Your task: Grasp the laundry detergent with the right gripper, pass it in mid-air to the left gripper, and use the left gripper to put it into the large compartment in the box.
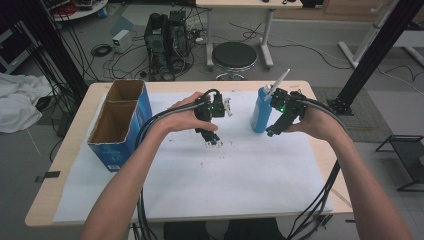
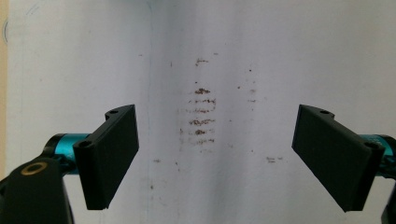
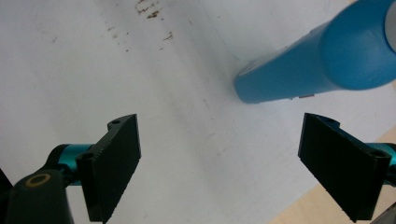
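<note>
Right gripper (image 3: 219, 170) fingers wide, nearing upright blue bottle (image 1: 261, 111) on table (image 1: 240, 180); left gripper (image 2: 215, 158) fingers wide, empty, over stained sheet; next: centre fingers around bottle, close

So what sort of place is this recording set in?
Probably a lab or workshop: computer towers with loose cables on the floor, black frame struts, and a paper-covered table.

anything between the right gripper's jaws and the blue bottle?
Nothing: the right gripper view shows bare white sheet between the open right gripper and the standing blue bottle.
</note>
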{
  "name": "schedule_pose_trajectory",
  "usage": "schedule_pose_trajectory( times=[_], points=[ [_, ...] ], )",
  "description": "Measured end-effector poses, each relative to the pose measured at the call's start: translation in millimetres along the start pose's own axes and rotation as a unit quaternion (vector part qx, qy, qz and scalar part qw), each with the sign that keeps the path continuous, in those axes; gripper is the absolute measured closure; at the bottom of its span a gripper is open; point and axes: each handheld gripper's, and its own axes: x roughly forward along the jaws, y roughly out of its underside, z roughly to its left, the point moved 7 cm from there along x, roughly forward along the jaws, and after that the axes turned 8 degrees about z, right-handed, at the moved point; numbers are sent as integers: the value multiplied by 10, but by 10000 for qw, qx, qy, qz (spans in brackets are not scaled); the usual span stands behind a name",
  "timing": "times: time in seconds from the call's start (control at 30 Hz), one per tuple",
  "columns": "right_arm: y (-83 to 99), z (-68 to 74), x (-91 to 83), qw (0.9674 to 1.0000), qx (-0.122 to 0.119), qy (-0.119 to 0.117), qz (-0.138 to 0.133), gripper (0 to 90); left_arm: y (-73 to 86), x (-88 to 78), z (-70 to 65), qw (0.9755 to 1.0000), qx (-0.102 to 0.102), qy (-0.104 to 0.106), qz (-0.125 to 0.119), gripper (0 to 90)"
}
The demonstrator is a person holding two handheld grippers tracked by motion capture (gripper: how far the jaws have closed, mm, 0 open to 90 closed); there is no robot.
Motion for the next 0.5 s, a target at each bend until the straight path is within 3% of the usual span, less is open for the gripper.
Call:
schedule_pose_trajectory(
  times=[0.13,0.17,0.2,0.3,0.5],
  points=[
    [14,-30,9,9992,394,50,48,122,8,-10,-9,10000,-5,8,-1,147],
    [17,-47,10,9978,666,16,47,122,7,-11,-11,10000,-7,13,-1,147],
    [17,-47,10,9978,666,16,47,122,1,-9,-10,10000,-40,-8,-36,147],
    [9,-87,-6,9944,1054,22,-25,122,-7,-4,-10,10000,12,-8,-31,147],
    [-1,-108,42,9898,1424,-32,-103,122,-9,-2,-22,10000,22,3,-33,147]
  ],
)
